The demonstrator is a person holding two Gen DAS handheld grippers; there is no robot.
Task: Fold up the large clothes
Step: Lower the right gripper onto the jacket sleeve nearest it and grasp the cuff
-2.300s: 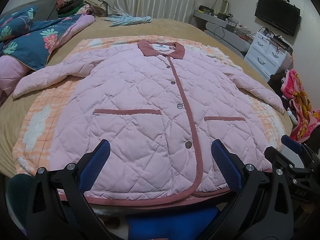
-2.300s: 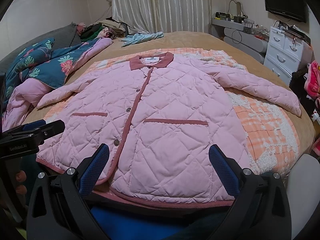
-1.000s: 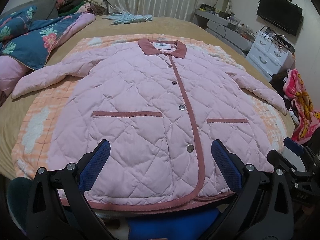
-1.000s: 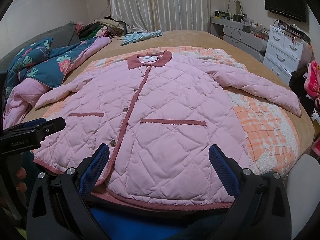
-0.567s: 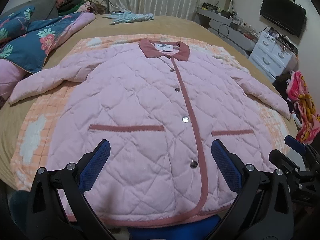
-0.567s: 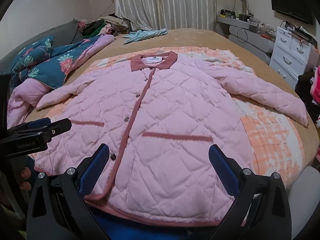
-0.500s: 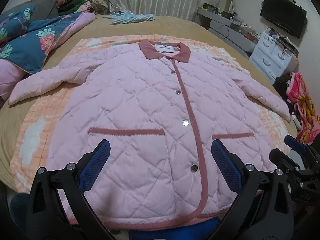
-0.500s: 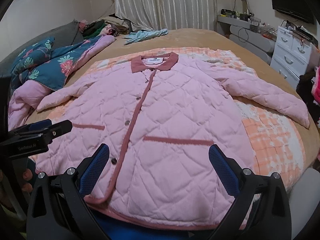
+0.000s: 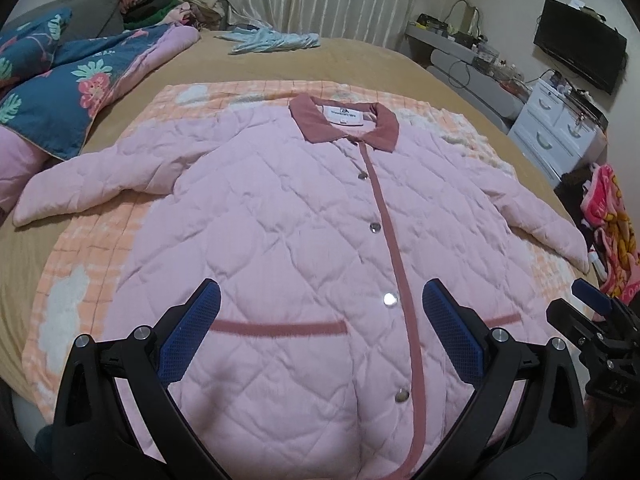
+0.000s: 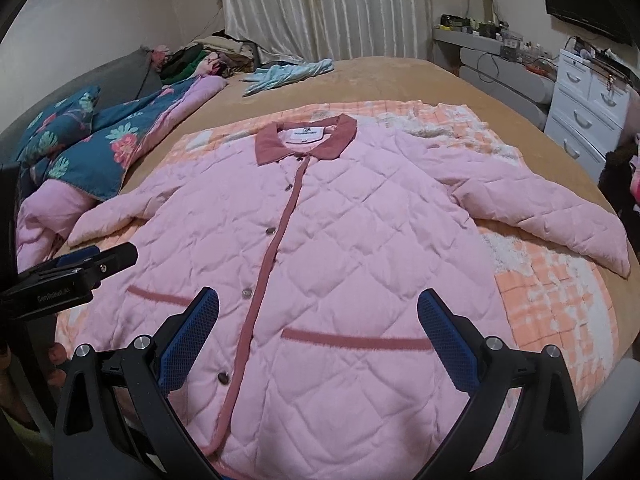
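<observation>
Broadly: tan bed (image 9: 360,64) under orange-checked fleecy blanket (image 9: 80,248), lying flat. On blanket, pink quilted jacket (image 9: 280,216) spread face up — diamond stitching, puffy, buttoned shut, sleeves splayed to both sides, dusty-rose corduroy-like collar (image 9: 344,122), placket and pocket trim, round metal snaps. Floral navy duvet (image 9: 52,96) bunched at bed's left; pale blue garment (image 9: 276,40) crumpled near curtain. Left gripper (image 9: 320,332) above jacket's hem, jaws wide apart, holding nothing; blue textured pads (image 9: 188,336). Right gripper (image 10: 316,336) likewise — jaws apart, nothing held, above the hem.
</observation>
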